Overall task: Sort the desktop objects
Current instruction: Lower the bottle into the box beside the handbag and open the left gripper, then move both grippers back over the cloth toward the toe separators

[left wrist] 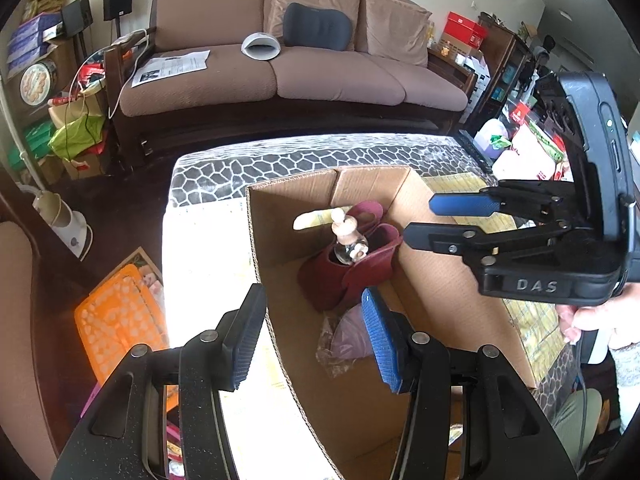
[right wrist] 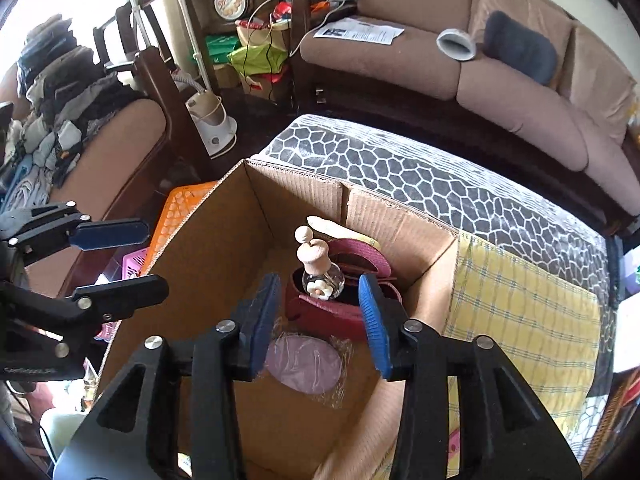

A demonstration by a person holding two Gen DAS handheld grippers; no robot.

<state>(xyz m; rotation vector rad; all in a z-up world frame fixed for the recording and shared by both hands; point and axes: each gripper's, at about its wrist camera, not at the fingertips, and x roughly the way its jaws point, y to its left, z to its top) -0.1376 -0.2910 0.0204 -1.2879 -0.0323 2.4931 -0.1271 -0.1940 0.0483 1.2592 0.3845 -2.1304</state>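
- The left gripper [left wrist: 312, 336] tilts steeply down over the near-left wall of an open cardboard box [left wrist: 288, 216]; its jaws stand apart with nothing between them, one blue pad outside the wall and one over the inside.
- The right gripper [right wrist: 318, 324] also angles down, above the box's open top, jaws parted and empty. In the left wrist view it reaches in from 3 o'clock, a hand [left wrist: 596, 312] wrapped around its handle.
- Raised letters on the right gripper's body read "DAS" [left wrist: 536, 285]. Small print on the left gripper's body, at 9 o'clock in the right wrist view, is too faint to read.
- Inside the box, near its middle, a small round glass bottle [right wrist: 323, 280] with a turned wooden stopper stands upright in a dark red pouch [right wrist: 320, 312].
- A pale purple piece in clear wrap [right wrist: 304, 364] lies on the box floor at 6 o'clock from the pouch.
- The box sits on a bench [right wrist: 420, 176] under a grey pebble-pattern cover, a yellow checked cloth [right wrist: 520, 304] at 3 o'clock of the box.
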